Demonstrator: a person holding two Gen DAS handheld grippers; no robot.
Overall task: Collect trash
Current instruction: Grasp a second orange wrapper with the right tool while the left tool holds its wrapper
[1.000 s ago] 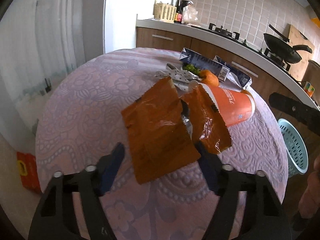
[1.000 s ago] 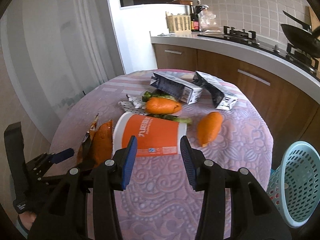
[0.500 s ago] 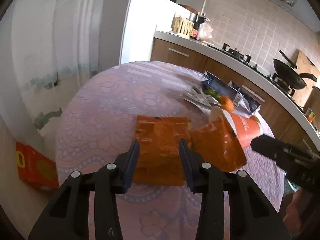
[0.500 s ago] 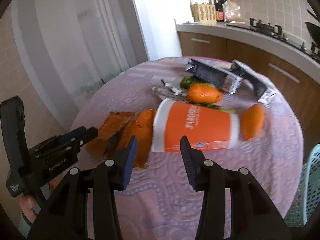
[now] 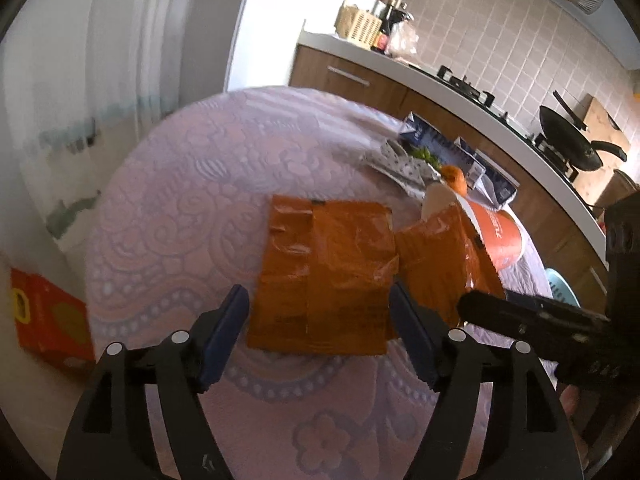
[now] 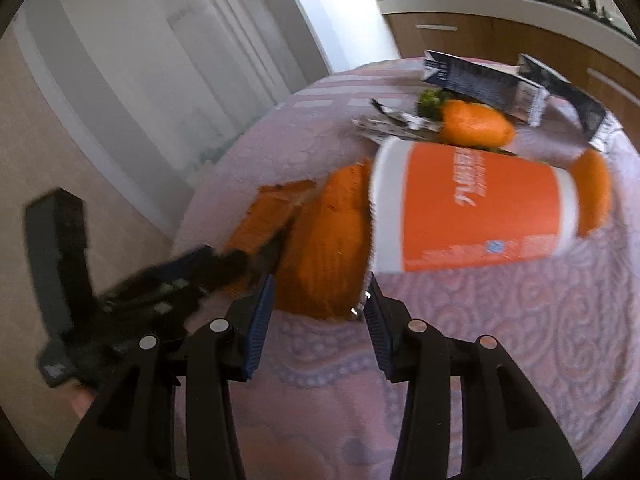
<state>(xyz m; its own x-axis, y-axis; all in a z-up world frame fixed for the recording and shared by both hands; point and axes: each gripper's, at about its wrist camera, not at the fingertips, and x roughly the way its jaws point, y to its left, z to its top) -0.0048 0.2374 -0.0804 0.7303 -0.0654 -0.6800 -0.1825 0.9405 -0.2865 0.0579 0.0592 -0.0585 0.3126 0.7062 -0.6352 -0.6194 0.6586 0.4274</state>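
Hand-held gripper (image 5: 318,320) astride crinkled foil wrapper (image 5: 324,268)

The round table (image 5: 172,184) is covered with a pale purple patterned cloth. Lying directly on it: two flattened orange wrappers (image 5: 324,276) side by side, an orange paper cup (image 6: 472,212) on its side, carrots (image 6: 476,126), greens (image 6: 430,100), and two dark cartons (image 6: 480,80).

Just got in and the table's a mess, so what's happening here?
A person is clearing trash with a pair of tongs in each hand. The left tongs are opening around a flat orange wrapper without gripping it. The right tongs stand open at a second orange wrapper, beside a tipped orange cup. Nothing is picked up yet.
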